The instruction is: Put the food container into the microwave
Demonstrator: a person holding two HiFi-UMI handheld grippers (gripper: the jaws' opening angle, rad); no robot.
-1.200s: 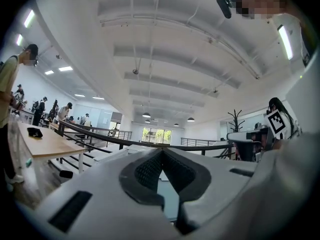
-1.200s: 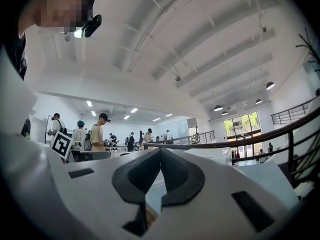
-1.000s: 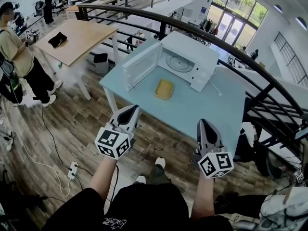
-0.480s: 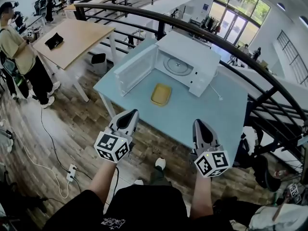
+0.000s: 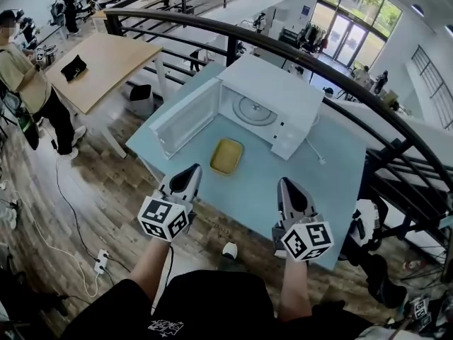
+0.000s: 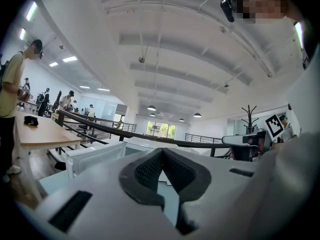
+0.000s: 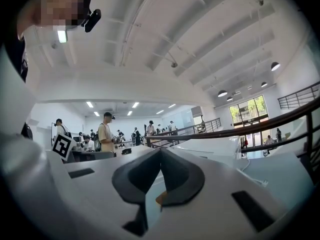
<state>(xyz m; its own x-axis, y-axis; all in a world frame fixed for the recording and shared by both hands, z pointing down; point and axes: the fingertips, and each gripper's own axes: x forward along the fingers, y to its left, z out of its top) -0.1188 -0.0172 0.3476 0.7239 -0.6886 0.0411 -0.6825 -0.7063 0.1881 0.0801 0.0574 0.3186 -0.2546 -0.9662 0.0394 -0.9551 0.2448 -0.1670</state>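
A shallow yellow food container (image 5: 226, 156) lies on the light blue table (image 5: 333, 161), just in front of the white microwave (image 5: 272, 91). The microwave door (image 5: 185, 117) hangs wide open to the left and the glass turntable inside shows. My left gripper (image 5: 190, 171) and right gripper (image 5: 285, 184) hover side by side over the table's near edge, short of the container, both shut and holding nothing. In the left gripper view the left gripper (image 6: 161, 151) points at the microwave door (image 6: 95, 156). A sliver of the container (image 7: 159, 198) shows below the right gripper (image 7: 160, 151).
A black railing (image 5: 333, 62) curves behind the table. A wooden table (image 5: 99, 59) stands at the left with a person (image 5: 28, 83) beside it. A white cord (image 5: 316, 154) lies right of the microwave. A cable and power strip (image 5: 99, 261) lie on the wood floor.
The table, microwave and container have come closer and lower in view. Both grippers have moved forward to the table's near edge, still shut.
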